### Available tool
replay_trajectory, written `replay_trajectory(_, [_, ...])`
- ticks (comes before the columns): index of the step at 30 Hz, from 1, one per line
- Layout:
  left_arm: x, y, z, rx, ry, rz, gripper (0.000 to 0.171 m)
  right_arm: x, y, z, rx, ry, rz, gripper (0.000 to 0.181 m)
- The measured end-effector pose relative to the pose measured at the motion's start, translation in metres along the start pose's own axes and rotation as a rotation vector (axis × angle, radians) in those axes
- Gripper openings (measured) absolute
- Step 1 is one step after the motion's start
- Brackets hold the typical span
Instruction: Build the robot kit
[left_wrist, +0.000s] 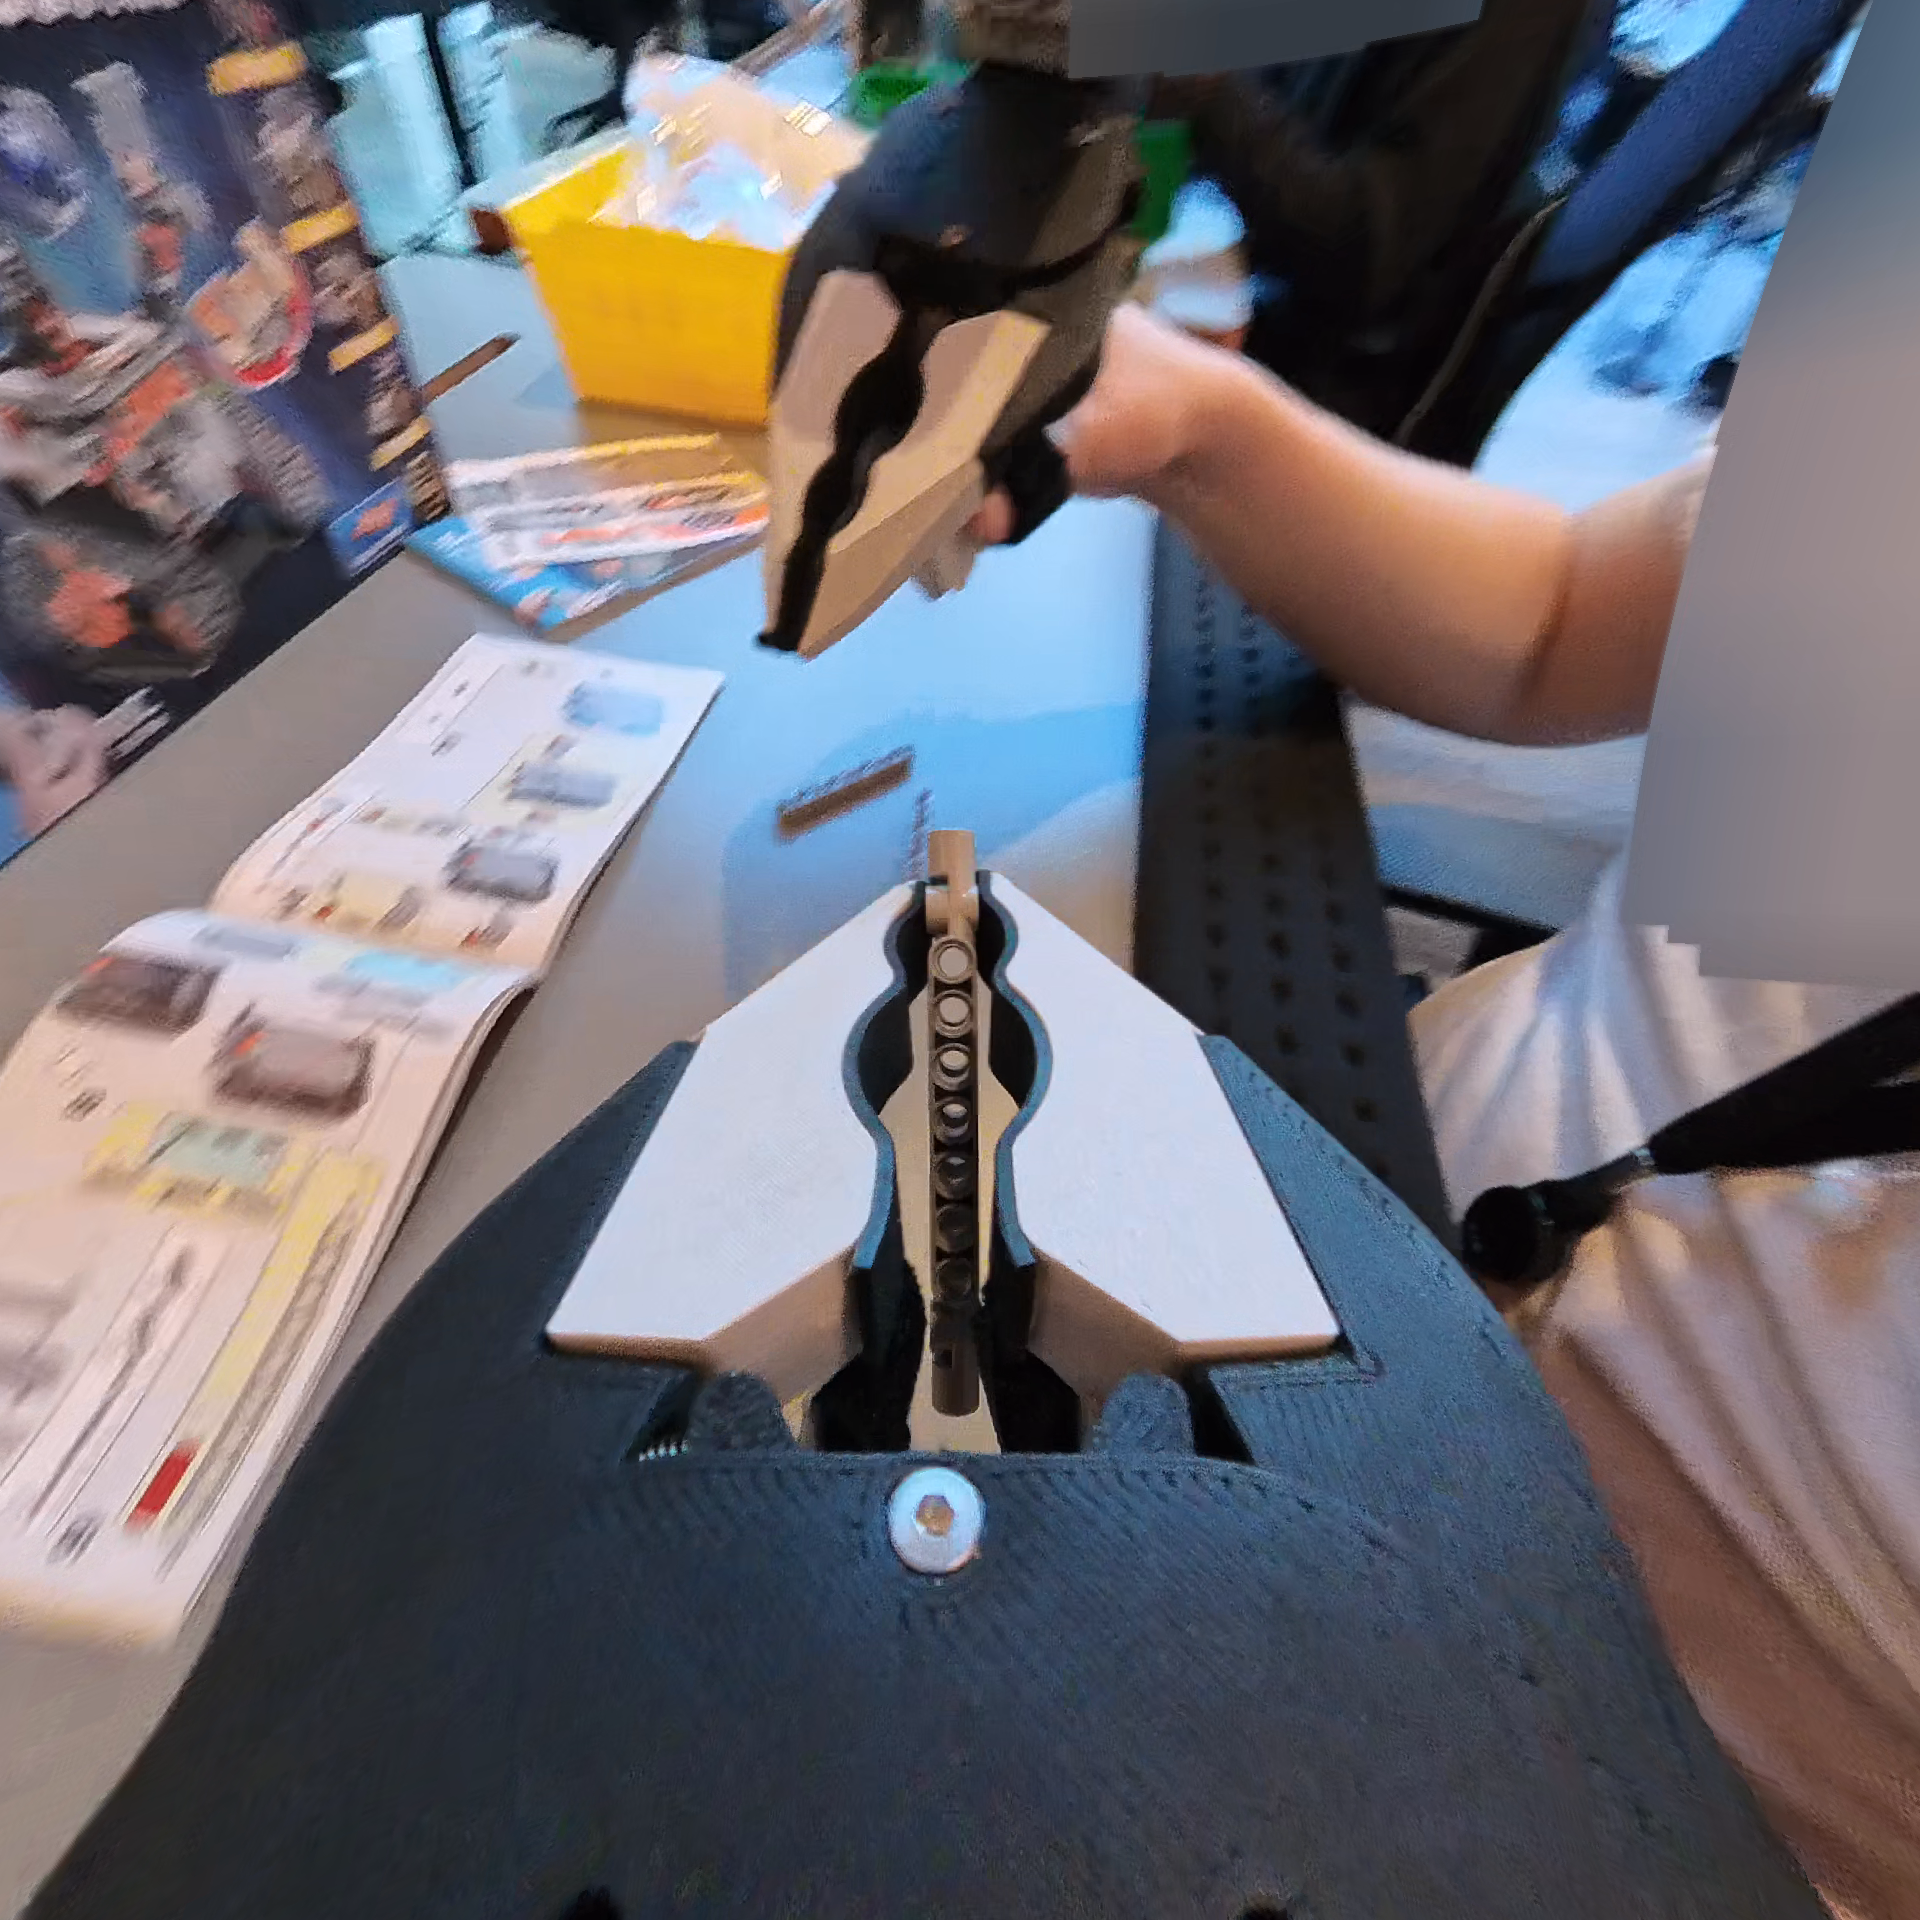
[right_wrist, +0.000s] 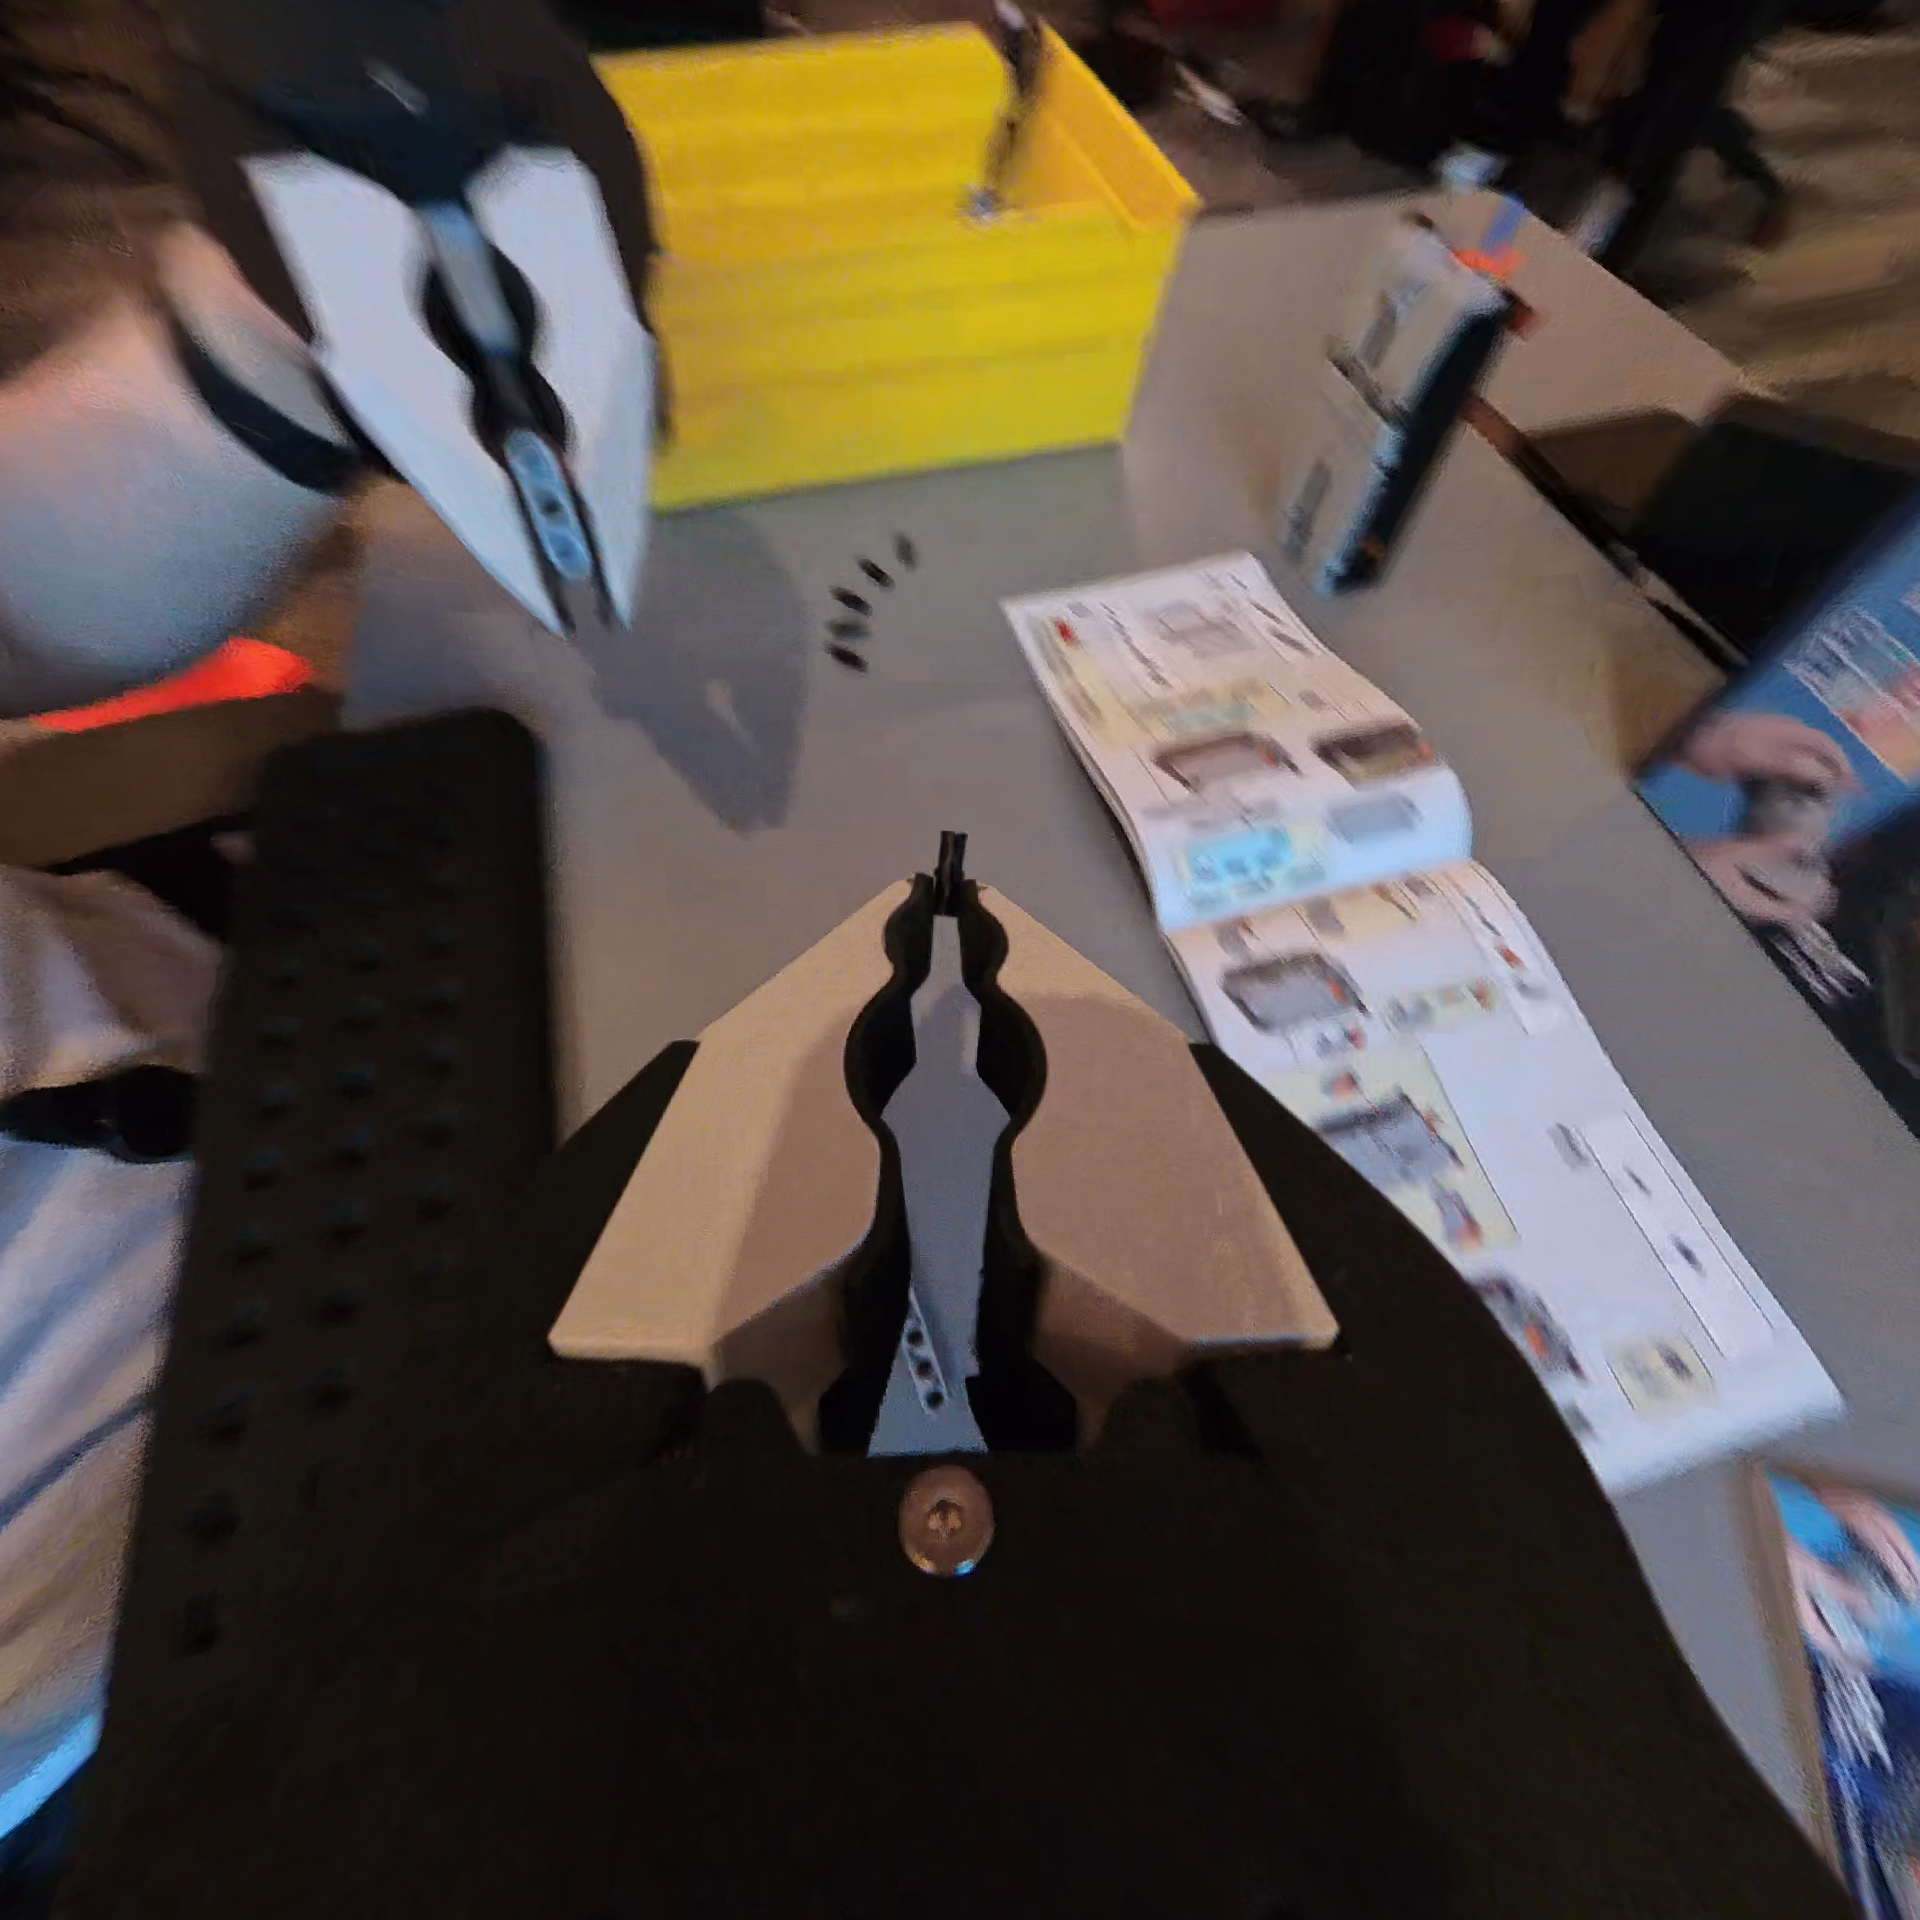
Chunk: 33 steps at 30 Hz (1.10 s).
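1. Left wrist view, grip: the left gripper (left_wrist: 948, 894) is pressed together on a grey holed beam (left_wrist: 953, 1091); the beam lies lengthwise between the fingers, with its end poking just past the tips; in my judgement the hold is straight and well seated.
2. Left wrist view, room: the right gripper (left_wrist: 790, 639) hangs in the air on the near side of the yellow bin (left_wrist: 644, 312); whether it carries anything cannot be told here; an open booklet (left_wrist: 364, 935) lies nearer than the bin and to its left; a small brown piece (left_wrist: 844, 805) lies on bare table (left_wrist: 675, 779) between bin and left gripper; a black perforated plate (left_wrist: 1247, 831) borders the right.
3. Right wrist view, grip: the right gripper (right_wrist: 948, 883) pinches a small black pin (right_wrist: 949, 857) at the very tips; a slight hold, judged easy to lose if twisted.
4. Right wrist view, room: loose black pins (right_wrist: 868, 603) lie just in front of the yellow bin (right_wrist: 883, 312); bare table surrounds them.
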<state>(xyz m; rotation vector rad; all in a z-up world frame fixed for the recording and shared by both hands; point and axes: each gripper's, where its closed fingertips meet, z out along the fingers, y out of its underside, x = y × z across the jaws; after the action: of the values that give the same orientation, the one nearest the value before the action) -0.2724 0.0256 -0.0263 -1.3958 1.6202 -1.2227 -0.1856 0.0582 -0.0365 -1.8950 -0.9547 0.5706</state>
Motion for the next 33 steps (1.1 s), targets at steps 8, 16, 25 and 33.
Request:
replay_trajectory(8, [0.022,-0.069,0.005,0.251,0.258,-0.091,0.005,-0.032,-0.116,-0.036,0.287,-0.162,-0.531,0.003])
replay_trajectory(16, [0.029,-0.119,-0.009,0.366,0.383,-0.258,0.005,-0.055,-0.129,-0.046,0.423,-0.306,-0.653,0.003])
replay_trajectory(25, [-0.051,-0.107,-0.008,0.47,0.126,-0.703,0.005,0.007,-0.066,0.006,0.218,-0.376,-0.235,0.003])
replay_trajectory(33, [-0.073,-0.004,0.022,0.001,-0.071,-0.543,0.005,0.047,-0.008,0.017,0.018,-0.331,-0.147,0.003])
